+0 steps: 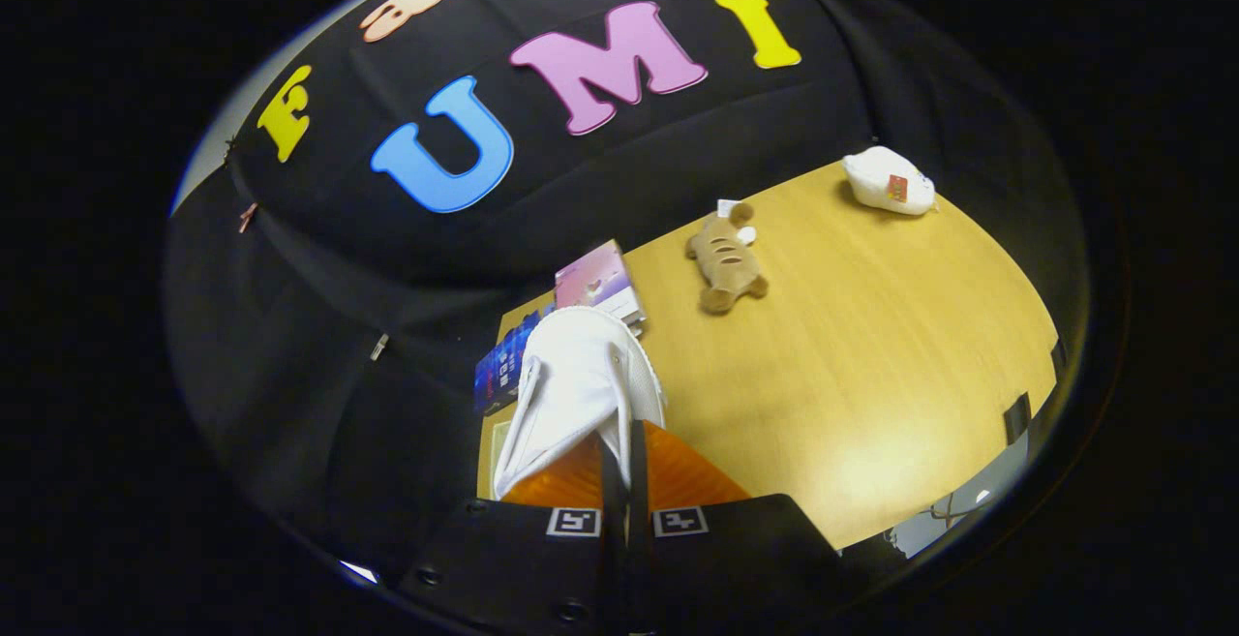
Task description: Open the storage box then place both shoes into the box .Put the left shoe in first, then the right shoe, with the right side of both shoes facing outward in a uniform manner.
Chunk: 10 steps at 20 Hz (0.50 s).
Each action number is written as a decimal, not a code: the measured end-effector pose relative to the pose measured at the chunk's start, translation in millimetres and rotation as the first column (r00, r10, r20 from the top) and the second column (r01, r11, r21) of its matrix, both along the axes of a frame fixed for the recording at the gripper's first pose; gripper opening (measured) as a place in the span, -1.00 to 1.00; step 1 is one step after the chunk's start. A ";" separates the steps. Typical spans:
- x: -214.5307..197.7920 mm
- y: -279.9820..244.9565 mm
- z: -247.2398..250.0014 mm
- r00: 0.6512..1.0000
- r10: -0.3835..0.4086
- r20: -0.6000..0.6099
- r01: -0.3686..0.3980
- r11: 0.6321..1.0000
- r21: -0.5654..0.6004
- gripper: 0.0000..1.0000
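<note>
I have the gripper [624, 462] with its two black fingers drawn nearly together, pinching a thin edge of the white mesh-sided shoe [579, 384] at its opening; both fingers press on that edge. The shoe hangs tilted from the fingers, toe pointing away from me, lifted over the yellow wooden table [871, 355]. The orange inside of the gripper's body shows just beneath the shoe.

Taking the shoe as my landmark: right behind its toe lies a flat pink and white box [600, 286], and tucked against its left side is a dark blue printed packet [501, 370]. I cannot tell what either holds. Well beyond the shoe to the right lies a brown plush toy [726, 258], and farther still a white plush toy [889, 183] with a small red tag.
</note>
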<state>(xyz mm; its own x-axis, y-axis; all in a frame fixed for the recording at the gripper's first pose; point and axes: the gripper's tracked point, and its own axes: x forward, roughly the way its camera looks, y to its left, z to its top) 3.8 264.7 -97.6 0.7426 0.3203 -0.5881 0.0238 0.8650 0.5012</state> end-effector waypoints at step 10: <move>-4.5 81.2 -75.0 0.991 0.080 -0.107 -0.097 0.982 -0.165 -0.89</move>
<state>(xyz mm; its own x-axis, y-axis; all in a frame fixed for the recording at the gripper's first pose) -0.7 345.9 -172.7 0.6512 0.2718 -0.7086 -0.0144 0.9379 0.3466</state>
